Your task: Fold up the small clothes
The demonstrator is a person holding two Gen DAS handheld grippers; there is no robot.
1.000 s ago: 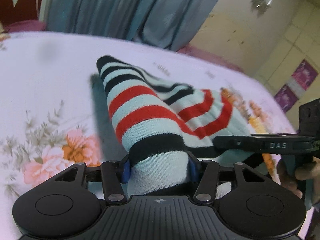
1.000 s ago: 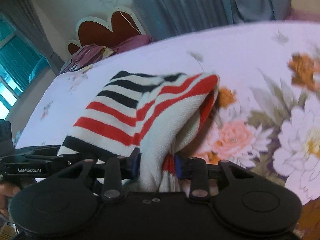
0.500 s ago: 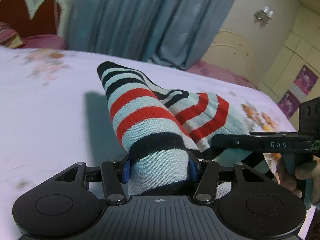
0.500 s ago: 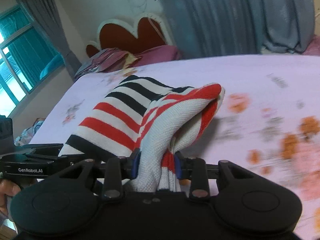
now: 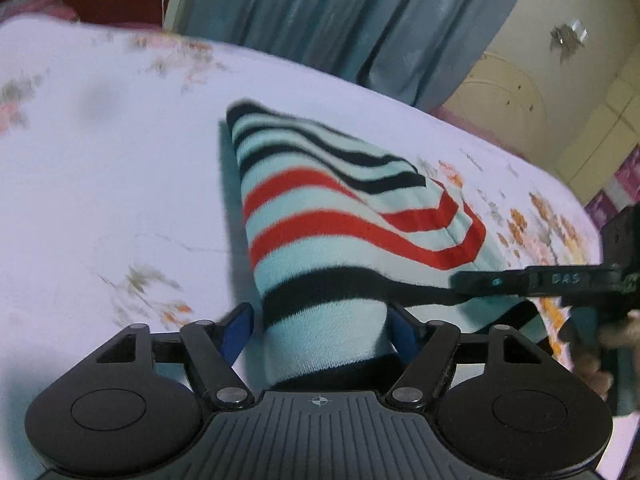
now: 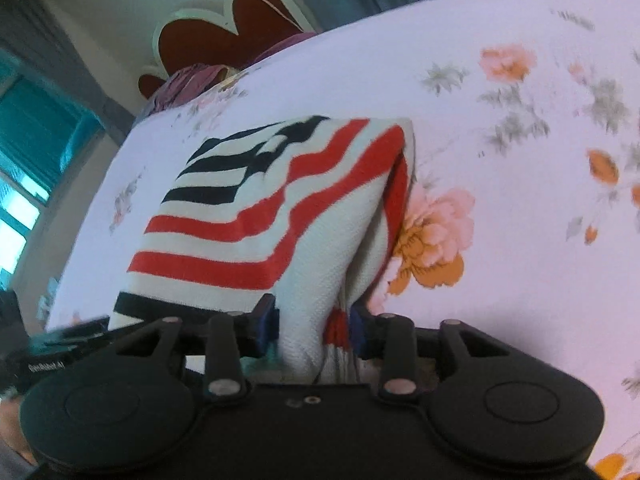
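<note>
Striped garment [image 5: 340,216], knitted, in pale mint with black and red bands: already doubled over on itself, upper layer lying over the lower, far fold edge resting on the bed [image 5: 100,168]. Judged well along, with the fold carried over and laid down; left to do, by the look of it: letting go cleanly, smoothing the puffed right side where the layers gape, perhaps one more fold.

Near edge of the garment running straight into the left claw [image 5: 320,330], between its blue pads. Jaws opening there: clear gap at the left pad, right pad close against the cloth or just touching, so no real pinch.

Other near corner bunched into the right claw [image 6: 314,326], white inner face and red stripes gathered between the pads [image 6: 266,326]. Jaws opening here too, but narrow, cloth filling the gap and seemingly pressed on both sides.

Right claw visible at the right edge of the left wrist view, just beside the garment's hem.

Beyond: floral bedsheet, heart-shaped headboard [image 6: 224,28], grey curtains [image 5: 360,20].
</note>
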